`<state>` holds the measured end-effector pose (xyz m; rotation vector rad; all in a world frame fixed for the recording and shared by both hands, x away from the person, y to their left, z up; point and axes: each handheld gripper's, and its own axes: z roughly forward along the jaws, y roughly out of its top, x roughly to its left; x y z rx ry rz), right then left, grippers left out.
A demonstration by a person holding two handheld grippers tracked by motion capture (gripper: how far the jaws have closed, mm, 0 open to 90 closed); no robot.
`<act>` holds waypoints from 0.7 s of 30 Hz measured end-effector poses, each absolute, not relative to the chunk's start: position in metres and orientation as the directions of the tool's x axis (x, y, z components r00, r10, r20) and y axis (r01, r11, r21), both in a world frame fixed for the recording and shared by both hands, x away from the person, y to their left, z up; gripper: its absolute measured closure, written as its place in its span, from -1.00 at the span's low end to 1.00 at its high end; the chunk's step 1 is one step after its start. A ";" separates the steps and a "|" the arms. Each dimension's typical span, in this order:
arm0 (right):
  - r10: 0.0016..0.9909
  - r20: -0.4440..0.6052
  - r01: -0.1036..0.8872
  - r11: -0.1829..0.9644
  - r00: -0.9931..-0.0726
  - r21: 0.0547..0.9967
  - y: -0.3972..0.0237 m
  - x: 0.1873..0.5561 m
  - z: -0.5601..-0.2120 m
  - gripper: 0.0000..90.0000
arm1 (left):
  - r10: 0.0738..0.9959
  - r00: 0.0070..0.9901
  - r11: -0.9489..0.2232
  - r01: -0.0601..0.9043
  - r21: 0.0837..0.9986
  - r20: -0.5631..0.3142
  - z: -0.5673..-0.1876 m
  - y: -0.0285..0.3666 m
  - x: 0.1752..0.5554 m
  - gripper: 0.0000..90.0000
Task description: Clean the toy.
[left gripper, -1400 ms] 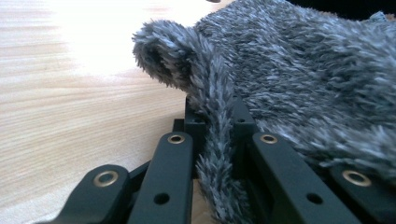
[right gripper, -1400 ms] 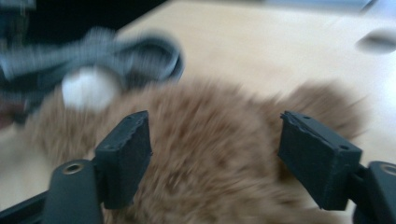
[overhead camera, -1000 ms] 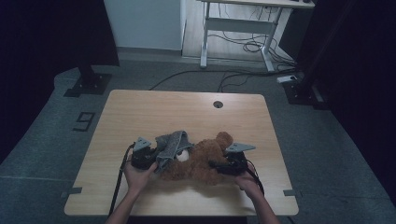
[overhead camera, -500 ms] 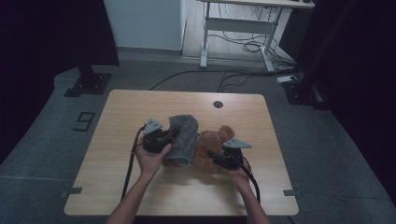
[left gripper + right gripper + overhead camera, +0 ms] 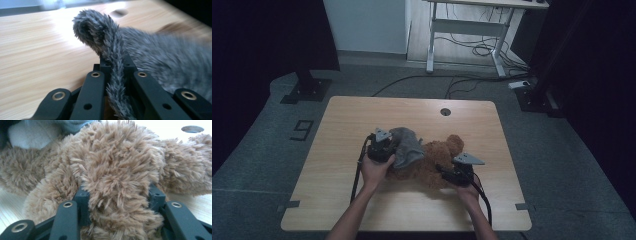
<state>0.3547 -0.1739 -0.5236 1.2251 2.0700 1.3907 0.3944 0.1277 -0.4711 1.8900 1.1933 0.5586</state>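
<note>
Two hand-held grippers at work on wooden worktop. Left hand-held gripper clamped tight on fold of grey fuzzy cloth, draped over brown teddy bear lying mid-worktop. Right hand-held gripper, jaws just widened slightly, pads pressing bear's plush limb between them.

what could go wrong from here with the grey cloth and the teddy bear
1. The left tongs pinch only a thin fold of the grey cloth; a harder pull might let it slip out.
2. The right tongs grip a thick, soft part of the teddy bear; the fur may give, so the bear could slide across the table instead of staying put.
3. The cloth drapes over the bear, so it might snag on it.
</note>
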 end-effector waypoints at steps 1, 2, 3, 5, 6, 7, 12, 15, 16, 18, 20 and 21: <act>0.811 0.173 0.458 0.128 -0.558 0.880 -0.175 0.354 -0.525 0.13 | 0.893 0.447 -0.220 0.539 0.813 -0.055 -0.475 0.133 0.394 0.86; 0.809 0.180 0.462 0.123 -0.559 0.878 -0.176 0.353 -0.526 0.13 | 0.896 0.441 -0.222 0.552 0.804 -0.055 -0.480 0.142 0.392 0.86; 0.810 0.182 0.461 0.119 -0.558 0.880 -0.175 0.353 -0.528 0.13 | 0.897 0.438 -0.224 0.562 0.796 -0.057 -0.484 0.147 0.391 0.87; 0.813 0.175 0.461 0.126 -0.555 0.878 -0.174 0.352 -0.527 0.13 | 0.898 0.437 -0.236 0.577 0.782 -0.051 -0.491 0.155 0.386 0.87; 0.814 0.175 0.462 0.126 -0.553 0.878 -0.174 0.352 -0.527 0.13 | 0.899 0.436 -0.251 0.589 0.768 -0.041 -0.495 0.160 0.383 0.87; 0.817 0.179 0.466 0.120 -0.548 0.876 -0.173 0.351 -0.527 0.14 | 0.901 0.432 -0.256 0.599 0.759 -0.037 -0.499 0.164 0.380 0.87; 0.824 0.194 0.475 0.101 -0.532 0.874 -0.173 0.351 -0.528 0.14 | 0.889 0.449 -0.253 0.638 0.727 -0.086 -0.514 0.177 0.357 0.86; 0.826 0.202 0.478 0.091 -0.526 0.873 -0.173 0.352 -0.529 0.15 | 0.862 0.498 -0.282 0.631 0.723 -0.099 -0.519 0.169 0.344 0.86; 0.826 0.206 0.479 0.086 -0.524 0.874 -0.172 0.353 -0.529 0.15 | 0.861 0.501 -0.287 0.626 0.725 -0.092 -0.519 0.164 0.342 0.86; 0.828 0.209 0.480 0.081 -0.520 0.874 -0.172 0.352 -0.529 0.15 | 0.864 0.497 -0.289 0.622 0.727 -0.082 -0.517 0.157 0.346 0.85; 0.829 0.217 0.482 0.072 -0.516 0.873 -0.173 0.353 -0.530 0.16 | 0.869 0.486 -0.273 0.626 0.730 -0.093 -0.515 0.155 0.355 0.86; 0.828 0.225 0.481 0.061 -0.513 0.874 -0.173 0.353 -0.531 0.16 | 0.872 0.478 -0.254 0.632 0.732 -0.110 -0.514 0.156 0.362 0.86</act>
